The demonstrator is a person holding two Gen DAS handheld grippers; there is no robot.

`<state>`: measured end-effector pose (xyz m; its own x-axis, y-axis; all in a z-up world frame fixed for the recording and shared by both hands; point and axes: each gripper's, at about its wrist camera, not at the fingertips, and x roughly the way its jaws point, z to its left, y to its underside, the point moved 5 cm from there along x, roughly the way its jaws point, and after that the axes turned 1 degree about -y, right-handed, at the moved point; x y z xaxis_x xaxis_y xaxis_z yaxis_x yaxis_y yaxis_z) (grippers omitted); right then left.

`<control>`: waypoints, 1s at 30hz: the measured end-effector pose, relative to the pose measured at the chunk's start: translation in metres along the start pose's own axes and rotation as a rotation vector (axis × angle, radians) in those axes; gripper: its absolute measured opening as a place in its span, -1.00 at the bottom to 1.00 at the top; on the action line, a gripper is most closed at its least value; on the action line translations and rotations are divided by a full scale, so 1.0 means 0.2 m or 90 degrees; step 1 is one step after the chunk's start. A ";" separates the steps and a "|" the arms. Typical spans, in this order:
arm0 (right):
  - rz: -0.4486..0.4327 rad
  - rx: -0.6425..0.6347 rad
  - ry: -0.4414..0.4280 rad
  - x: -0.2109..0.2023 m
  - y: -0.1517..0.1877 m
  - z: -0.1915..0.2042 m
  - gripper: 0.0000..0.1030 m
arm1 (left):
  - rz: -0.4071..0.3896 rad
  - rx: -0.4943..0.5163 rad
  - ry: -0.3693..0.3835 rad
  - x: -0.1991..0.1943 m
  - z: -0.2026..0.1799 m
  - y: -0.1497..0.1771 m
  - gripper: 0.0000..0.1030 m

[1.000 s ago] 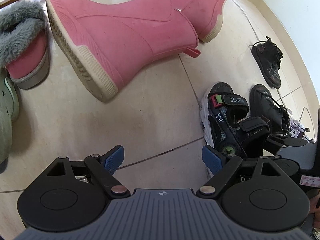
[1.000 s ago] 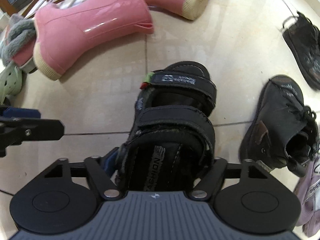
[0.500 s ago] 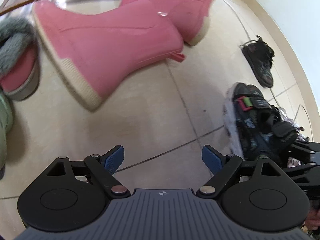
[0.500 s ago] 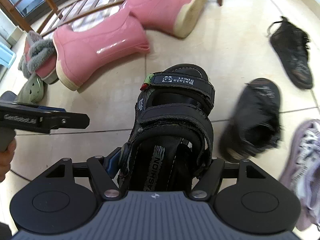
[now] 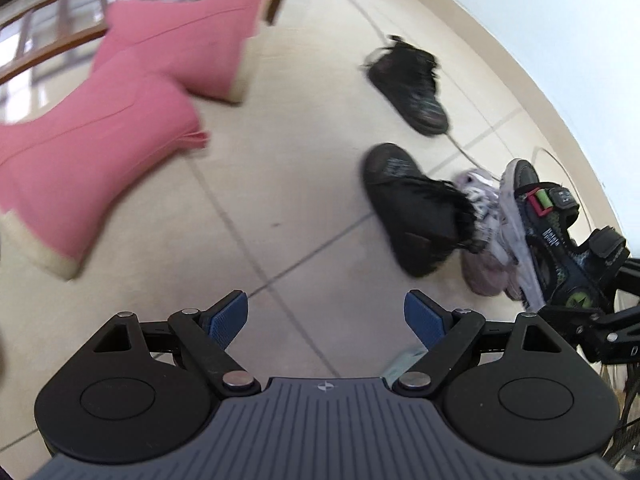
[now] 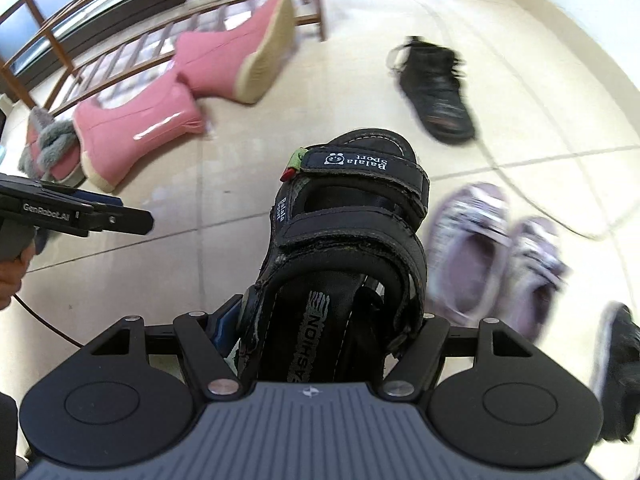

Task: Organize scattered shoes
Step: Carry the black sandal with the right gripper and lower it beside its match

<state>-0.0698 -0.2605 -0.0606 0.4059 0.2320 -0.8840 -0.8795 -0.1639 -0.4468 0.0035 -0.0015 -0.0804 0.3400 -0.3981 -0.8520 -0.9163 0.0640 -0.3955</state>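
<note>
At the far left of the right wrist view, a grey-furred pink slipper [image 6: 48,144] lies on the tiled floor [image 6: 200,248] beside two pink boots [image 6: 136,136] resting on their sides near a wooden rack [image 6: 52,40]. Below them at the left edge, the left gripper [image 5: 326,316] enters side-on; in its own view its blue pads [image 5: 228,316] stand spread with only floor between them. At centre, the right gripper [image 6: 328,340] is clamped on the heel of a black sandal [image 6: 352,208], which is held clear of the floor, toe pointing up-frame. Upper right of centre lies a black lace-up shoe [image 6: 436,88]. At lower right, two lilac sneakers [image 6: 500,256] sit side by side, blurred.
</note>
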 end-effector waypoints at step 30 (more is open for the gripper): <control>0.070 0.146 0.165 0.19 0.47 -1.32 0.46 | 0.069 0.032 0.068 0.29 -0.63 0.03 0.70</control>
<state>-0.0715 -0.5193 -0.1728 0.3300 -0.0302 -0.9435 -0.9421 0.0522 -0.3312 -0.0097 -0.1400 -0.0895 0.2121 -0.4814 -0.8504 -0.9337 0.1569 -0.3217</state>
